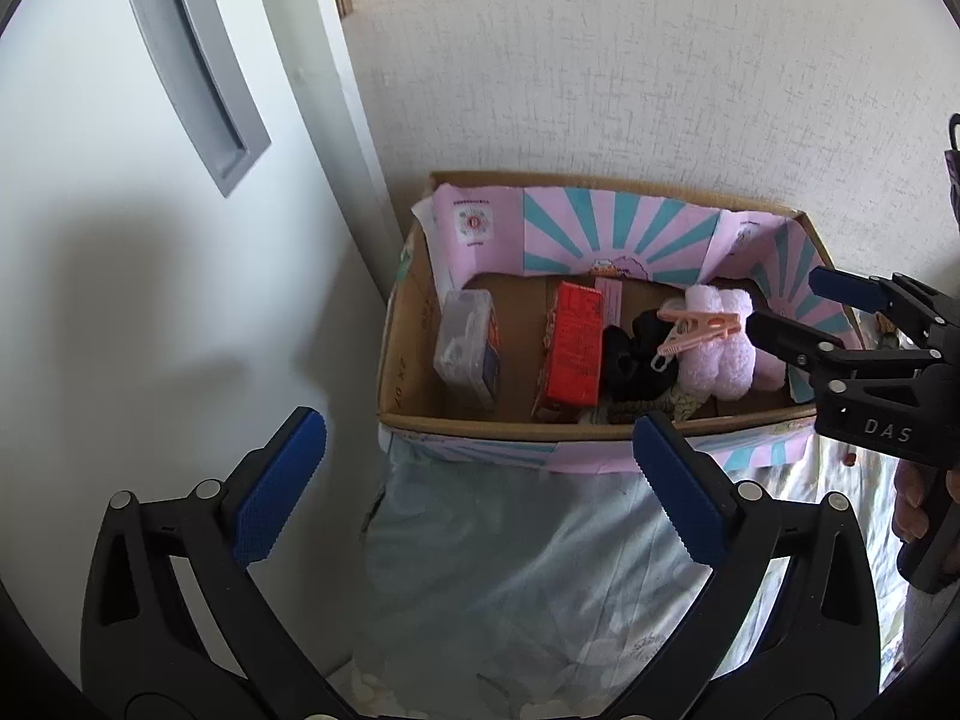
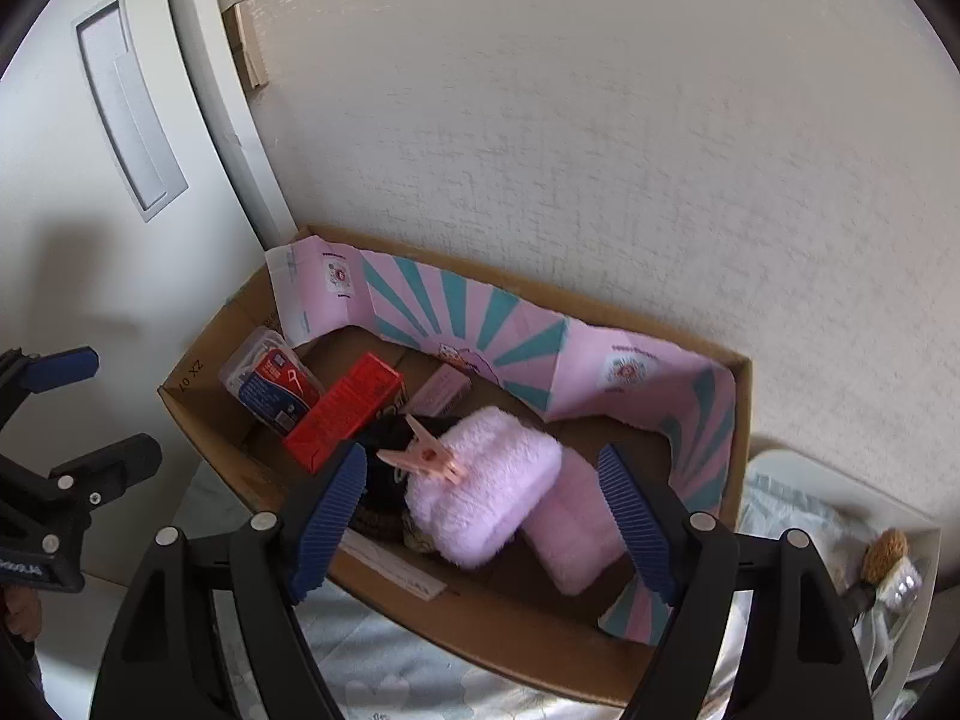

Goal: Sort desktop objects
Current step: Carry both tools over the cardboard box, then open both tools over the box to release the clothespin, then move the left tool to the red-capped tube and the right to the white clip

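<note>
Both tongs stand open with nothing between the pads: the left gripper (image 1: pixel 480 492) is spread wide over the pale cloth (image 1: pixel 510 570) short of the box, and the right gripper (image 2: pixel 483 525) hangs, less widely parted, above the box's right half. The cardboard box (image 1: pixel 408 354) sits against the textured wall, and the task's things already lie inside it: a clear plastic case (image 2: pixel 270 384) at nine o'clock, a red carton (image 2: pixel 342 414) just beside it, a small pink packet (image 2: pixel 444 390) toward twelve, and a fluffy lilac bundle (image 2: pixel 480 480) at the middle with a pink clothes peg (image 2: pixel 429 456) lying on top. Judging by the open, empty jaws over the box, the step in hand looks like a release just made or a reach for the next piece. To do it well, each hand should lift straight up clear of the box rim and the pink-and-teal liner (image 2: pixel 528 354) before swinging out, so no pad snags the peg or drags the bundle. Something dark lies under the bundle at about eight o'clock; it may be black fabric, but it is too shadowed to name. A brush-like thing (image 2: pixel 888 558) at four o'clock is cut off at the edge, and the near wall hides the box floor beneath it.
</note>
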Demonstrator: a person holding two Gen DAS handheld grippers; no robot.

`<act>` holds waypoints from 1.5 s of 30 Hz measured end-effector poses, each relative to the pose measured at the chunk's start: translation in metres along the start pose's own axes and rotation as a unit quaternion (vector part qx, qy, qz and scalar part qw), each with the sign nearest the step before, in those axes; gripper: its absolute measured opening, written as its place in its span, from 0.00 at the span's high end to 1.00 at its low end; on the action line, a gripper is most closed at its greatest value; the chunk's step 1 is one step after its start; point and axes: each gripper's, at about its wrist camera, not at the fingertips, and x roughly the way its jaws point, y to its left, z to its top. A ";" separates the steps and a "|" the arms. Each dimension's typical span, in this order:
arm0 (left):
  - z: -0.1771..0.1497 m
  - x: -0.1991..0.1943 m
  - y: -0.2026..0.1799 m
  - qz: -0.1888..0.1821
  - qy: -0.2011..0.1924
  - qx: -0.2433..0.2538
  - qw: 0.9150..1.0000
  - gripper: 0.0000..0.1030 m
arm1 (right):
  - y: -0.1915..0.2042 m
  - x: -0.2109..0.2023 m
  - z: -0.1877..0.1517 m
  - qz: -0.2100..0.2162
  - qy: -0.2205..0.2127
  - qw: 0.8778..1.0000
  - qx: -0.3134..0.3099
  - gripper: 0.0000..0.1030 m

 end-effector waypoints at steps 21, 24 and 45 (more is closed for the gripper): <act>0.006 -0.026 -0.087 -0.061 -0.022 0.075 0.995 0.01 | -0.054 -0.070 -0.047 -0.054 -0.038 0.996 0.057 0.25; 0.006 -0.032 -0.112 -0.075 -0.027 0.098 0.992 0.01 | -0.077 -0.087 -0.062 -0.074 -0.042 0.993 0.080 0.25; -0.018 -0.020 -0.294 -0.191 -0.013 0.207 0.959 0.01 | -0.223 -0.145 -0.181 -0.144 -0.015 0.966 0.213 0.51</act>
